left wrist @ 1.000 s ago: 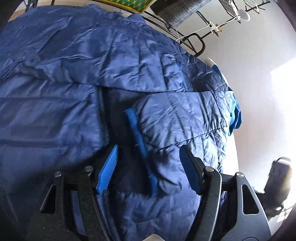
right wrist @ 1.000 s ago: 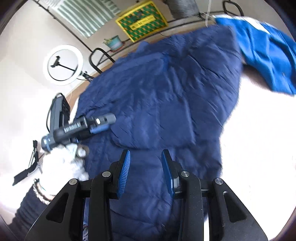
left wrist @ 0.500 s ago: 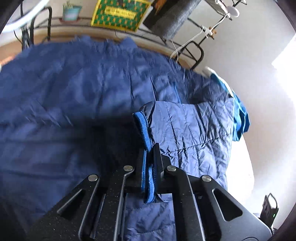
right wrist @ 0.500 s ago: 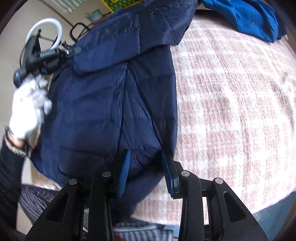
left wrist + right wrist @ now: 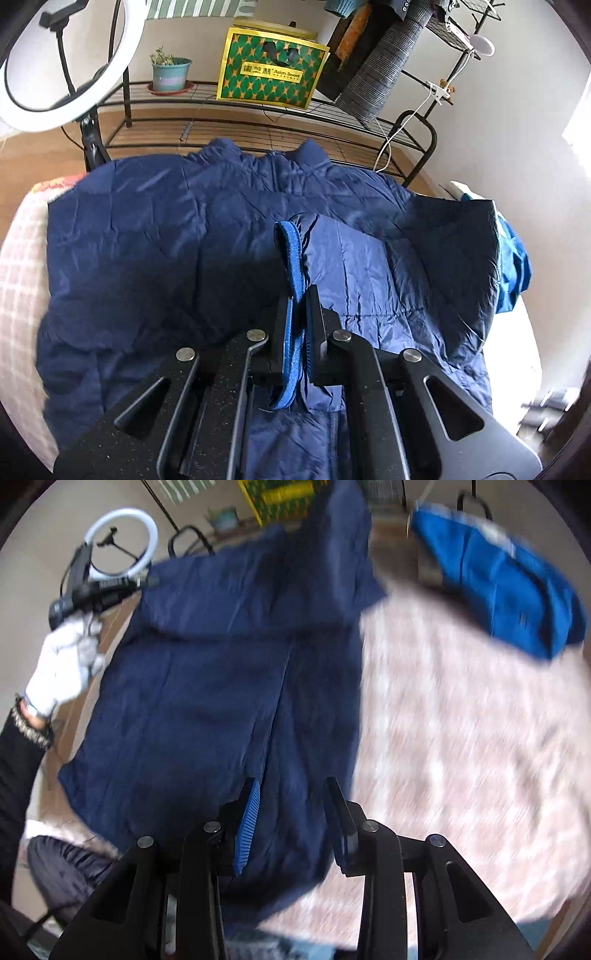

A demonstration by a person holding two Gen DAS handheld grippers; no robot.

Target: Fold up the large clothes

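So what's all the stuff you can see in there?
jacket: one, navy, spread on the bed
sleeve cuff: one, bright blue, clamped in the left tongs
blue garment: one, beyond the jacket
bed cover: one, pink-white check
ring light: one, white
plant pot: one, teal, on rack
gift bag: one, green-yellow, on rack
left tongs: black, shut
right tongs: black, open over the jacket
gloved hand: one, white
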